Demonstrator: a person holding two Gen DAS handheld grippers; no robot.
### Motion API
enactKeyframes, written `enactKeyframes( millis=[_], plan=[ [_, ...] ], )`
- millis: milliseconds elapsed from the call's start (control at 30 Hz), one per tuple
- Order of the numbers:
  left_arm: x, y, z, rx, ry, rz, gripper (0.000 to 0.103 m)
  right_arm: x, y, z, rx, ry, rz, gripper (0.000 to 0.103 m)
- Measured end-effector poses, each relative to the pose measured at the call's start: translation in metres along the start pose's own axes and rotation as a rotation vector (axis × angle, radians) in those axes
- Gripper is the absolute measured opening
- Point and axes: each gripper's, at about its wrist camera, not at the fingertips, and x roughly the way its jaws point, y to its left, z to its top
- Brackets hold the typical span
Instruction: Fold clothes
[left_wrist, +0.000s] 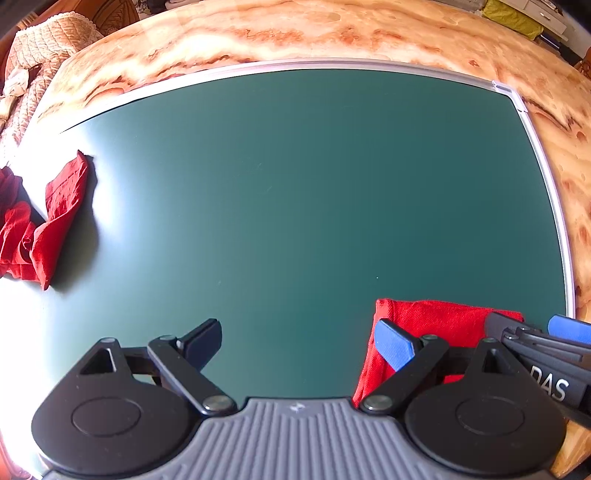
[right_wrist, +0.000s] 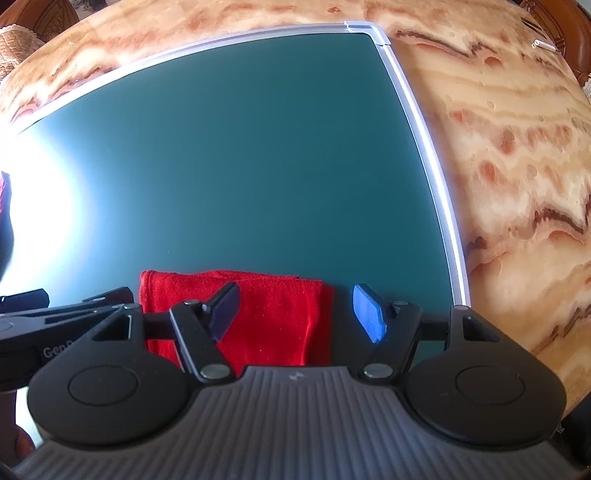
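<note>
A folded red cloth (right_wrist: 258, 317) lies flat on the dark green mat (right_wrist: 240, 166) near its front right edge. My right gripper (right_wrist: 295, 314) hovers over it, pointing down, open with nothing between its fingers. In the left wrist view the same folded cloth (left_wrist: 432, 325) shows at the lower right, partly behind my left gripper's blue pad. My left gripper (left_wrist: 299, 341) is open over bare mat beside the cloth. A crumpled red garment (left_wrist: 44, 218) lies at the mat's far left edge. The right gripper (left_wrist: 532, 328) shows at the right edge of the left wrist view.
The mat (left_wrist: 295, 184) has a silver frame (right_wrist: 424, 129) and rests on a marbled orange tabletop (right_wrist: 517, 166). Strong glare whitens the mat's left side. A beige quilted cushion (left_wrist: 44, 40) sits beyond the table at the far left. A small white item (right_wrist: 545, 46) lies at the table's far right.
</note>
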Motion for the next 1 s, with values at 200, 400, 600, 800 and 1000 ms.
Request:
enactKeyframes(
  millis=[200,400,600,800,1000],
  plan=[
    [0.000,0.003,-0.003,0.007,-0.004,0.001,0.093,0.000,0.000,-0.005,-0.005,0.009,-0.001,0.076],
    [-0.003,0.004,-0.010,0.012,-0.009,0.006,0.093,0.001,0.002,-0.013,-0.009,0.016,-0.004,0.076],
    [-0.005,0.007,-0.018,0.013,-0.008,0.007,0.093,-0.001,0.003,-0.022,-0.012,0.020,-0.003,0.076],
    [-0.005,0.010,-0.027,0.019,-0.009,0.010,0.093,-0.002,0.004,-0.031,-0.010,0.024,-0.008,0.076],
    [-0.006,0.013,-0.034,0.026,-0.007,0.009,0.093,-0.003,0.005,-0.040,-0.002,0.027,-0.011,0.076]
  ],
)
